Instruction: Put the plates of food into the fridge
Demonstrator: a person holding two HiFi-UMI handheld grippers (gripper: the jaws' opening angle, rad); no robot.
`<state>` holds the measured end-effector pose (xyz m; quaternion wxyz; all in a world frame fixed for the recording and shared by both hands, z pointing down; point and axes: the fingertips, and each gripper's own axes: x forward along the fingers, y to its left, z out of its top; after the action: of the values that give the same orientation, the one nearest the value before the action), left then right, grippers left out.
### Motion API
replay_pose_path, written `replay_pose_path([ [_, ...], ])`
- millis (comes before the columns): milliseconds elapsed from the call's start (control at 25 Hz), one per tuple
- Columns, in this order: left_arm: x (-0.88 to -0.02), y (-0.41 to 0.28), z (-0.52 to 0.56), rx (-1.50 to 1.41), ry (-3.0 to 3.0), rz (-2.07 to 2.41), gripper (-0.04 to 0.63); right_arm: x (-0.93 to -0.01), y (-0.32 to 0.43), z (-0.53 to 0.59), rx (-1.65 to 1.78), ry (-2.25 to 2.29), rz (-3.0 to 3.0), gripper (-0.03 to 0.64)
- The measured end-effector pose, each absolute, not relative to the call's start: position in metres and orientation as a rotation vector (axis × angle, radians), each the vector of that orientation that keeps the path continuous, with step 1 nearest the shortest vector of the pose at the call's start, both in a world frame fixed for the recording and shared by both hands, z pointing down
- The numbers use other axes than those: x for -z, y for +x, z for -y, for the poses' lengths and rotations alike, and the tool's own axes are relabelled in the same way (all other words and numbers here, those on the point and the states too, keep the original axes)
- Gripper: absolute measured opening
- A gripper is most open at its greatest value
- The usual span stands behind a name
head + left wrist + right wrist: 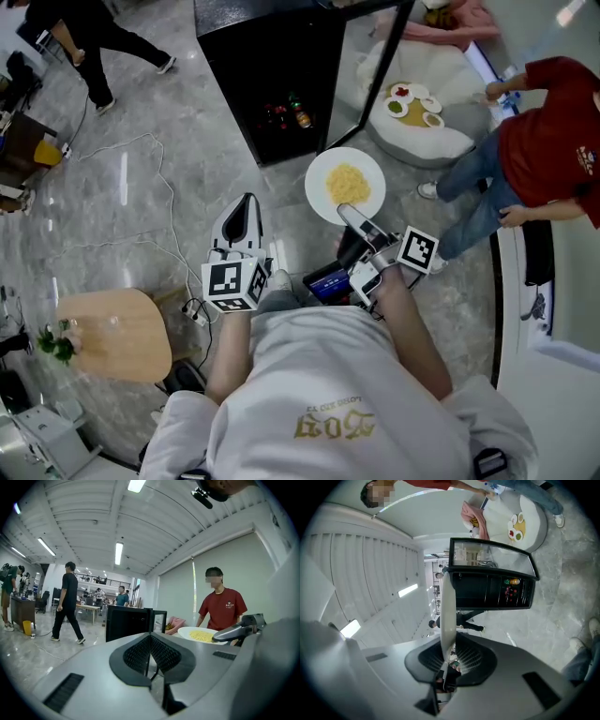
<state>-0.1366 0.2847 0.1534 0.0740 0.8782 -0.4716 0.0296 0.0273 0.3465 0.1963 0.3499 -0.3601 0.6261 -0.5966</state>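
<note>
The right gripper (447, 652) has its fingers (465, 657) clamped on the near rim of a white plate (345, 185), which shows edge-on in the right gripper view, rising from between the fingers. In the head view the plate juts out beyond those fingertips, held off the floor and roughly level, with a heap of yellow food (348, 183) lying at its middle. Just past the far edge of the plate, ahead of the right fingers and slightly to their left, stands a black fridge (272, 75) on the grey floor (141, 197). Its glass door (370, 66) is swung open, and bottles (286, 112) show inside, low down. Beyond the plate and to the right of the right fingers sits a round white table (441, 145) carrying several small plates of food (412, 101). A person in a red shirt (553, 141) stands just beside that table. The left gripper (150, 635) has its fingers pressed together with nothing between them. It is held to the left of the right fingers and apart from the plate. Its tips point toward the fridge, which stands ahead of them in the left gripper view.
</note>
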Motion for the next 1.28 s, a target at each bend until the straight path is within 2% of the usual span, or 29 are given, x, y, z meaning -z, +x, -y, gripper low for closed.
replay_pose_path([
  [920,-0.162,-0.112,-0.270,-0.056,2.589,1.502,0.008,-0.209,0.050,-0.326,1.600,-0.901,-1.647,0.049],
  [1280,-0.178,-0.112,-0.178,-0.066,2.553,1.503,0.008,-0.224,0.048,-0.235,1.607,-0.964,-1.696,0.049],
])
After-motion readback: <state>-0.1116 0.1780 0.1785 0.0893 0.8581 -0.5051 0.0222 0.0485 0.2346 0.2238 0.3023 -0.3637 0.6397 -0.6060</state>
